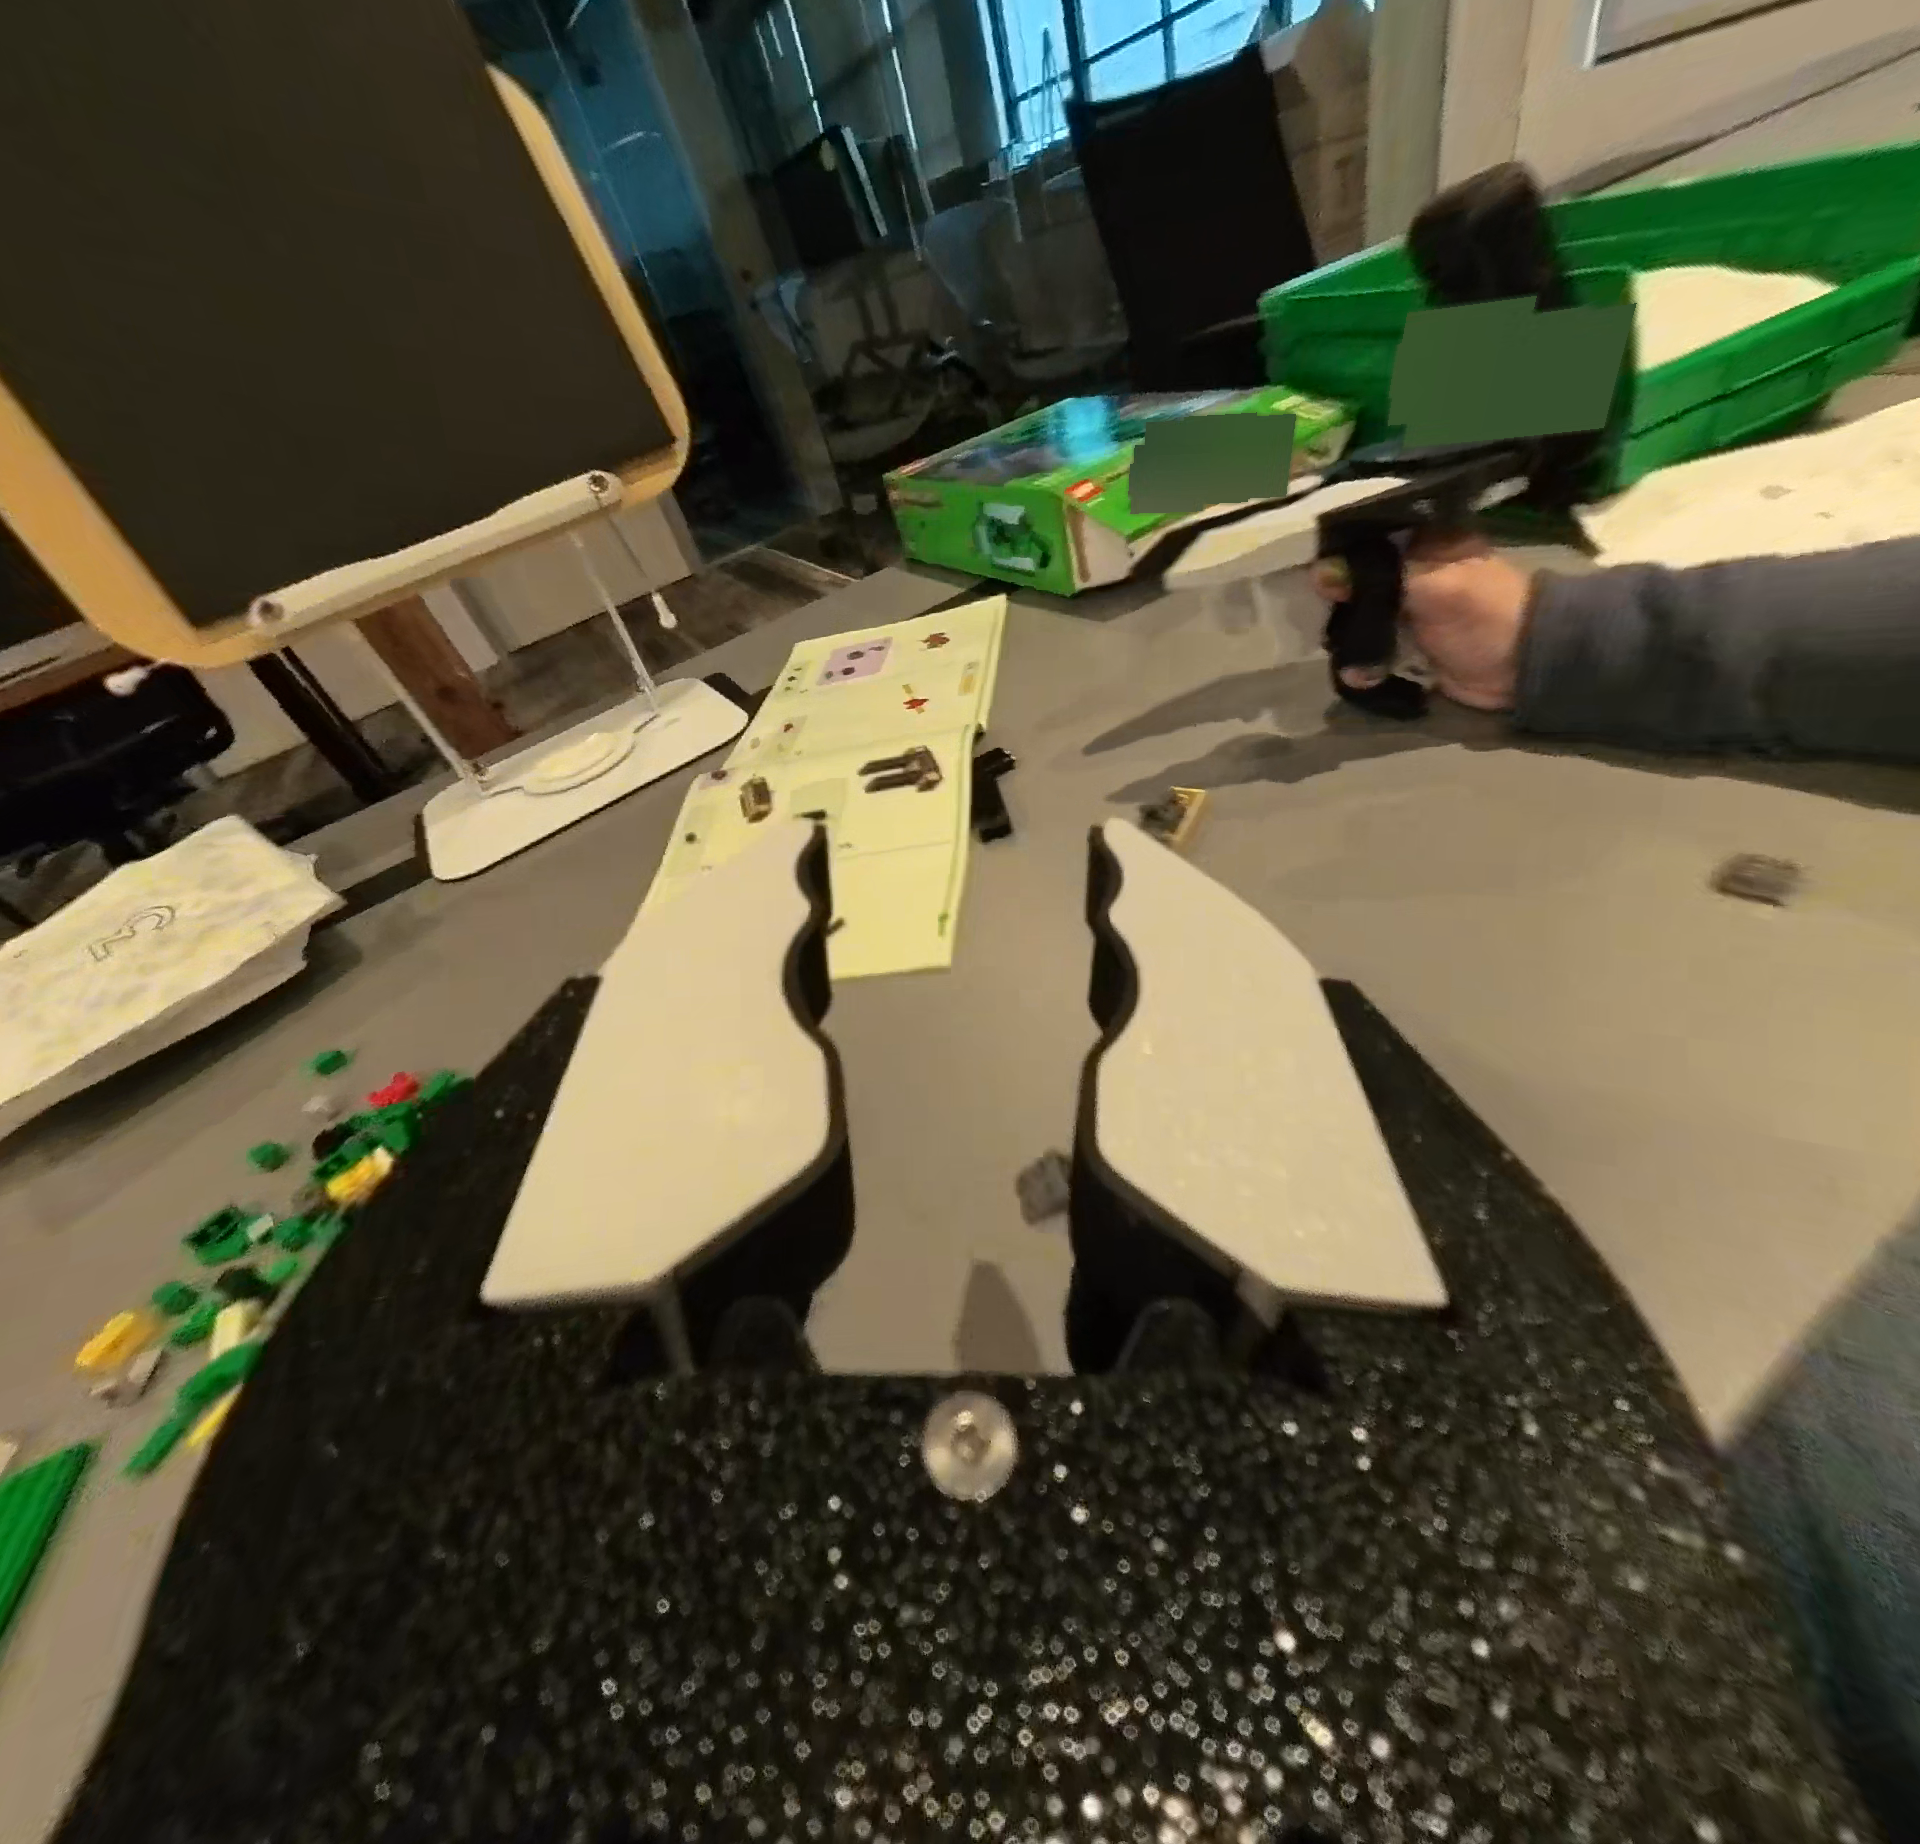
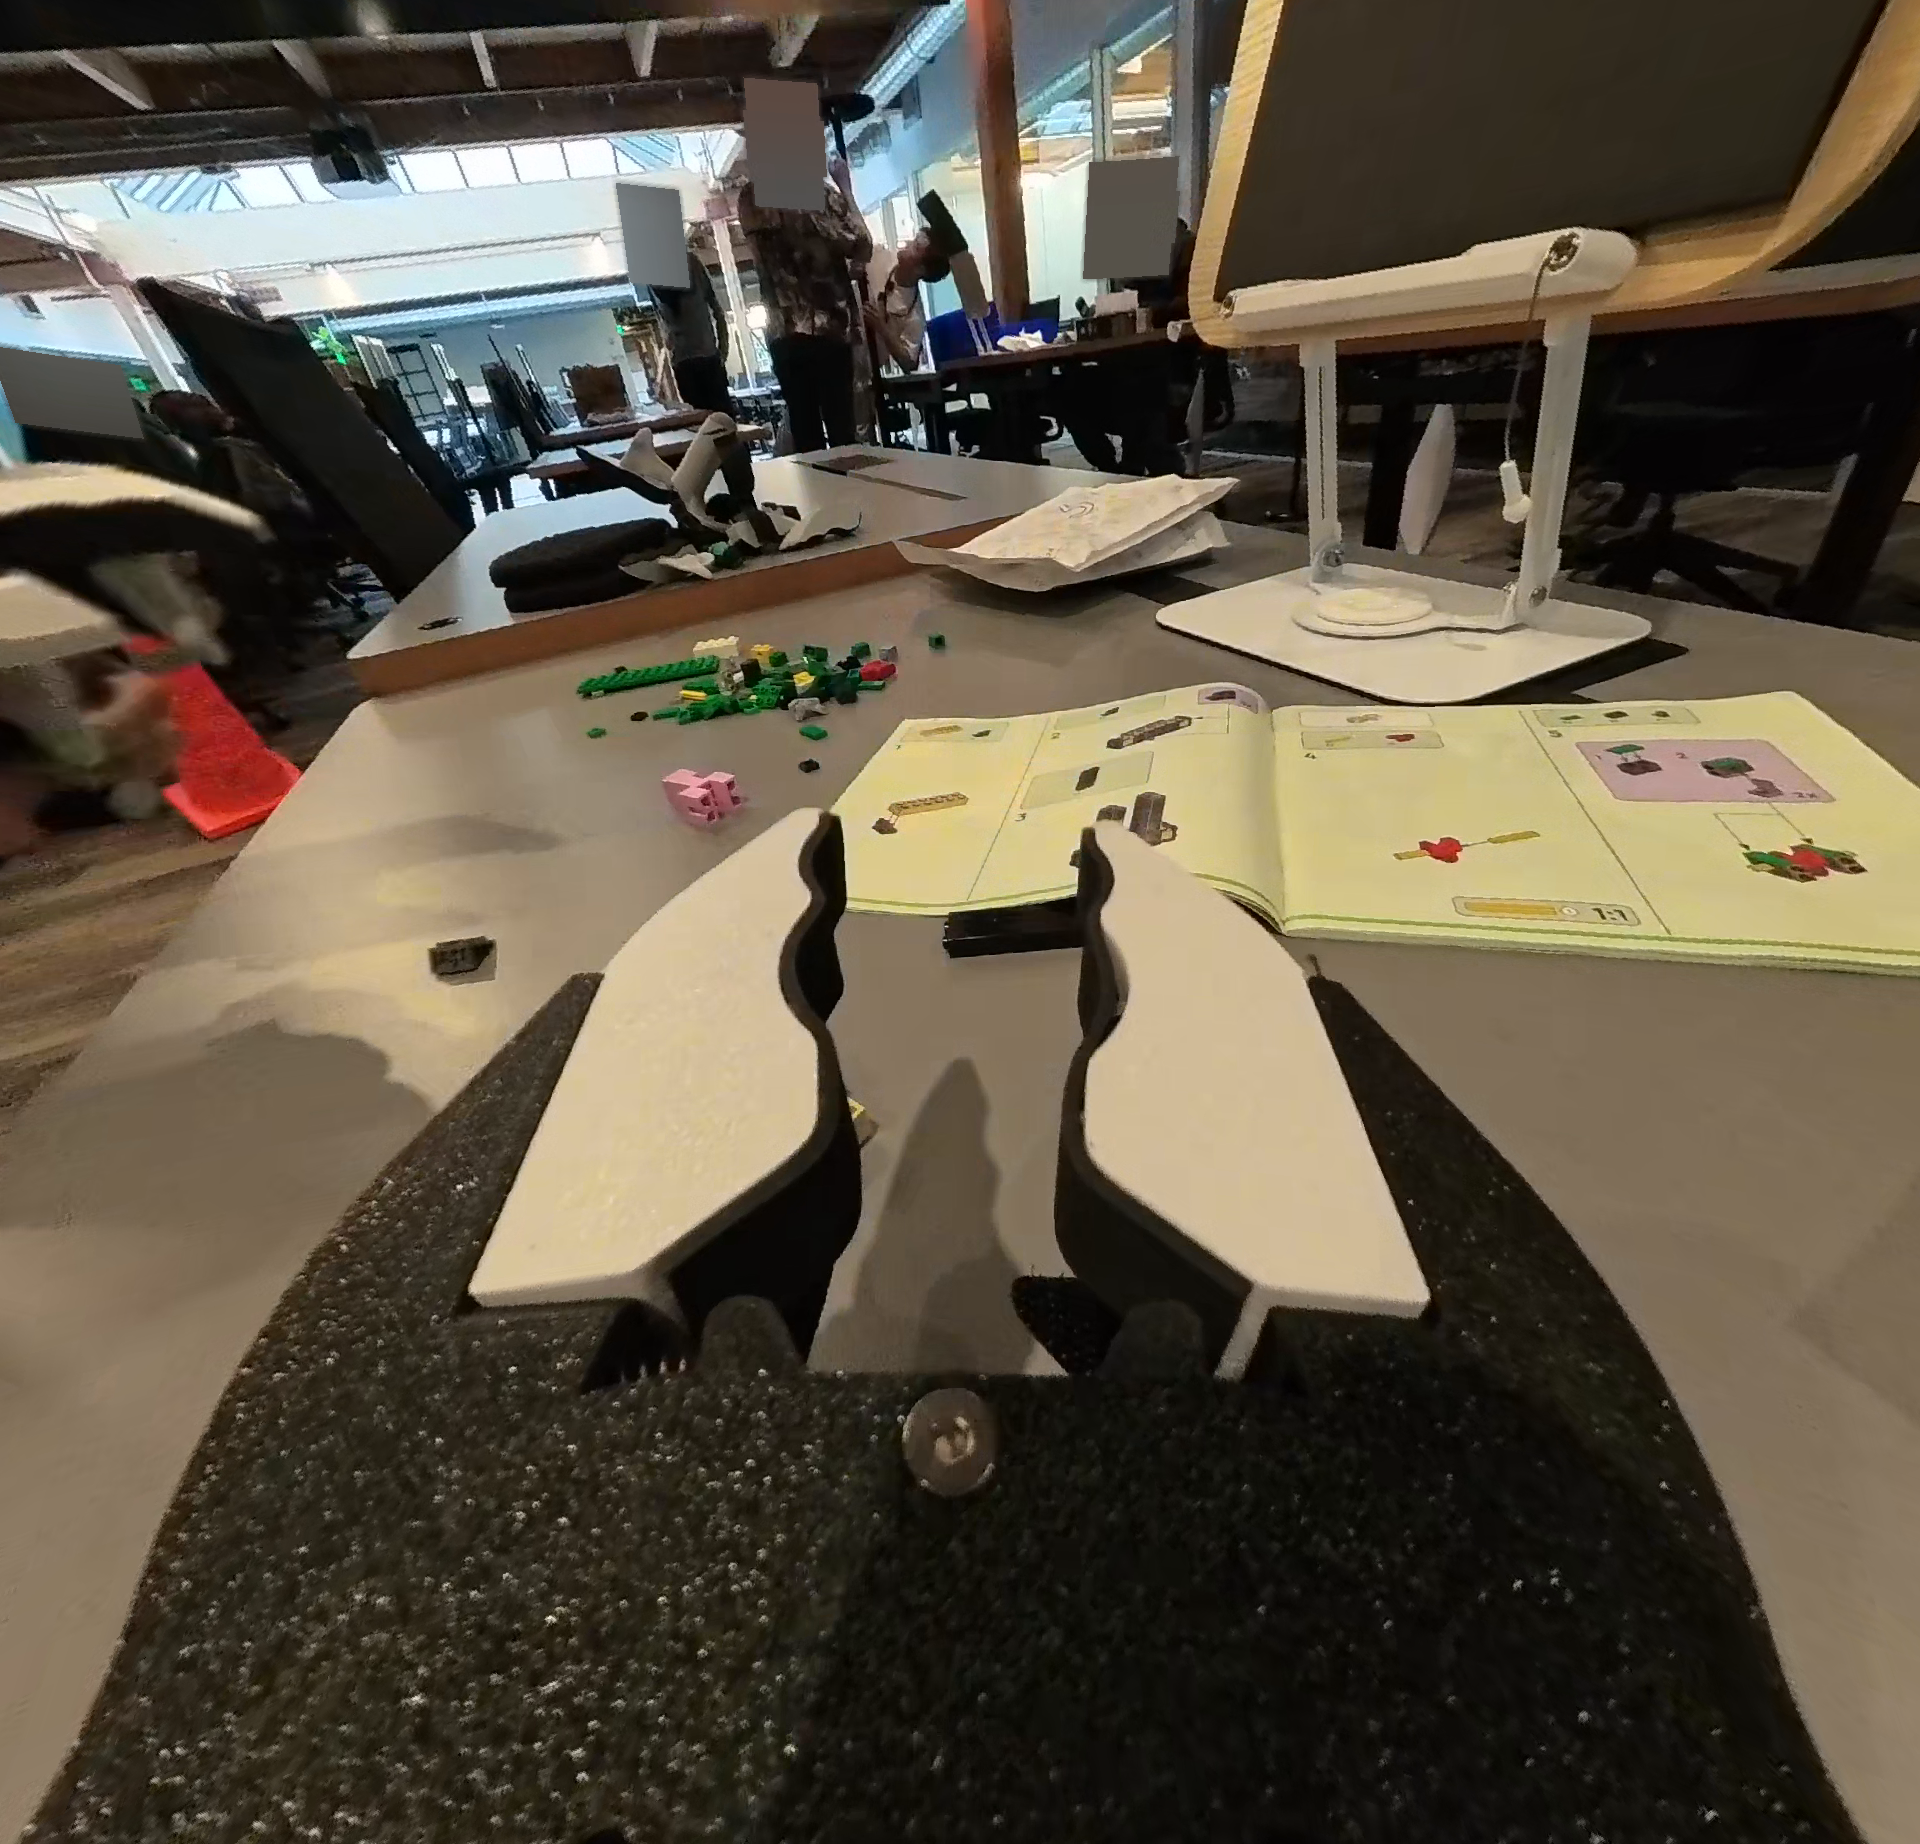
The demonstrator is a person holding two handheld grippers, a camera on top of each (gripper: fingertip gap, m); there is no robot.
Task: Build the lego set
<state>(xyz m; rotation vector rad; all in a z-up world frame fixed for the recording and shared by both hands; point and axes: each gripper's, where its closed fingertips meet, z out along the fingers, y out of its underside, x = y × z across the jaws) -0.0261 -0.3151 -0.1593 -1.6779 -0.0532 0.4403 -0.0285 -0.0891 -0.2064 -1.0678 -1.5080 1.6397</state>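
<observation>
My left gripper (image 1: 961, 838) is open and empty, low over the grey table (image 1: 1455, 963). The open instruction booklet (image 1: 873, 786) lies just beyond its fingertips, with a black brick piece (image 1: 992, 792) at the booklet's right edge. My right gripper (image 2: 961, 833) is open and empty. The black brick piece (image 2: 1008, 932) lies on the table just past its fingertips, at the near edge of the booklet (image 2: 1403, 818). A pile of mostly green loose bricks (image 2: 758, 682) lies farther back, and a pink brick figure (image 2: 704, 795) stands in front of it.
A small tan-and-grey piece (image 1: 1174, 812) and a grey piece (image 1: 1756, 875) lie right of the booklet. A small black piece (image 2: 462, 958) lies left. A white stand base (image 2: 1403, 631), a paper bag (image 2: 1081, 532), the set's green box (image 1: 1039, 516) and a green bin (image 1: 1714, 319) ring the table. The tips of one gripper are about 25 cm away from the tips of the other. The pink brick figure (image 2: 704, 795) lies around 15 cm away from my left fingertips.
</observation>
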